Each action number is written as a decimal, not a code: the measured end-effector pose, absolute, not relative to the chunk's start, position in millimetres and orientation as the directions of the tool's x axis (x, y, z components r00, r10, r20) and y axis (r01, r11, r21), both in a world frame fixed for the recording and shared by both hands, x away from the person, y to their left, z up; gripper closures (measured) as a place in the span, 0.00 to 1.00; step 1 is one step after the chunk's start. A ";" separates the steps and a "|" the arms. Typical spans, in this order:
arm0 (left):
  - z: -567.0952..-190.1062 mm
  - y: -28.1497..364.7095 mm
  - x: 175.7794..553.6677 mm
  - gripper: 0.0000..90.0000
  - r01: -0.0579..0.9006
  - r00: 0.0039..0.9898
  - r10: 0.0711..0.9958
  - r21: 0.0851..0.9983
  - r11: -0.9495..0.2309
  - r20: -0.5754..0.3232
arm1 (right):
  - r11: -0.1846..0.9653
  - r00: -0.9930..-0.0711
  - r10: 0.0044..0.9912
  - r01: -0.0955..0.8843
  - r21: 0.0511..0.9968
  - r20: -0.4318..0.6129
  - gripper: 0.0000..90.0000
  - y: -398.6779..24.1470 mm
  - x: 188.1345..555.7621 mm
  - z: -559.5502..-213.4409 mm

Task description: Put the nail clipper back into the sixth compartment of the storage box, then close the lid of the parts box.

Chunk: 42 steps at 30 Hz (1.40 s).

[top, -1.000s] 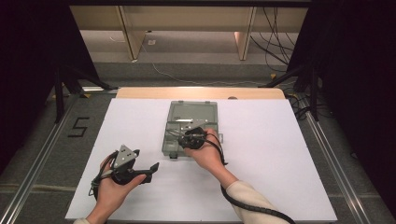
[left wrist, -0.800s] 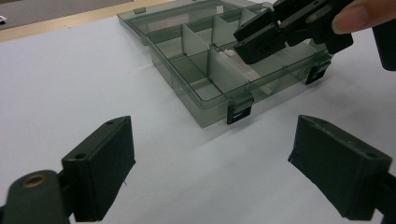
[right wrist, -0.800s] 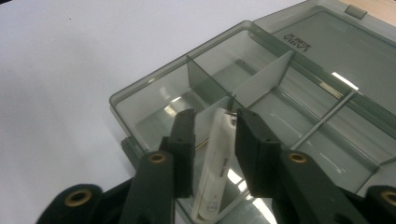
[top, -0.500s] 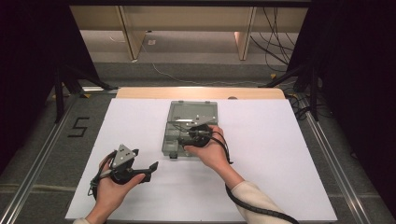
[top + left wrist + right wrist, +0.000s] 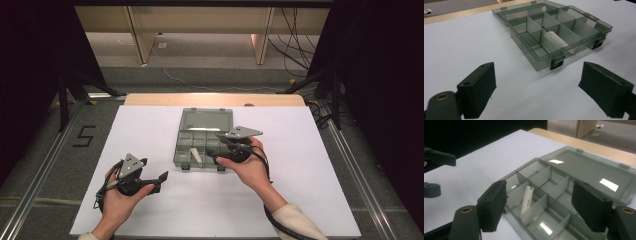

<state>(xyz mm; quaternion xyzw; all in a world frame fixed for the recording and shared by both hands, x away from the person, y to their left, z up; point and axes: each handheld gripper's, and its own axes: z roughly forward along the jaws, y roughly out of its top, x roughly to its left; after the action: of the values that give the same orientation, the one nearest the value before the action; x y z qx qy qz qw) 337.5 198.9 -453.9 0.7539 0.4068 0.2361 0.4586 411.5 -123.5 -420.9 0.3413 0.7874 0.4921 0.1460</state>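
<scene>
Nearest you, in the high view, your left hand holds the left tongs (image 5: 159, 181) low over the white surface (image 5: 300, 200), jaws spread with nothing between them. The left gripper view shows those same jaws wide apart over bare white, aimed at the organiser box.

Your right hand holds the right tongs (image 5: 214, 154) at the front right corner of the smoky grey organiser box (image 5: 186, 156). Here the hand and the grey plate cover the jaws, so their gap cannot be read from above. The right gripper view settles it: the right tongs (image 5: 539, 202) stand released, jaws having just been opening, with nothing gripped and the box's compartments below the gap between them.

A small white tube (image 5: 527, 198) leans tilted in one compartment on the box's front row, its lower end hidden behind a divider. In the left gripper view it is a pale strip (image 5: 557, 40) seen through the divider walls (its shape is hard to make out there). From above it is a small pale sliver (image 5: 196, 156).

The box sits near the middle of the surface, its clear lid (image 5: 206, 120) folded flat behind it on the far side. Two dark latches (image 5: 555, 64) show on the front wall in the left gripper view.

Beyond, wooden furniture legs and trailing cables stand on the floor.
</scene>
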 end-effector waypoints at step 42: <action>-451.6 205.6 340.7 0.14 0.379 0.543 0.839 0.894 -0.238 -0.006 | 0.164 -0.652 0.743 0.399 0.902 0.153 0.27 -204.4 349.2 -431.1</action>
<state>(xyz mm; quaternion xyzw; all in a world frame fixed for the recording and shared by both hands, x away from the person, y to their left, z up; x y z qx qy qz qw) 340.7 205.6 -451.6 0.7465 0.4080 0.2488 0.4631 349.2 -204.4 -431.1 0.3832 0.7448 0.5207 0.1651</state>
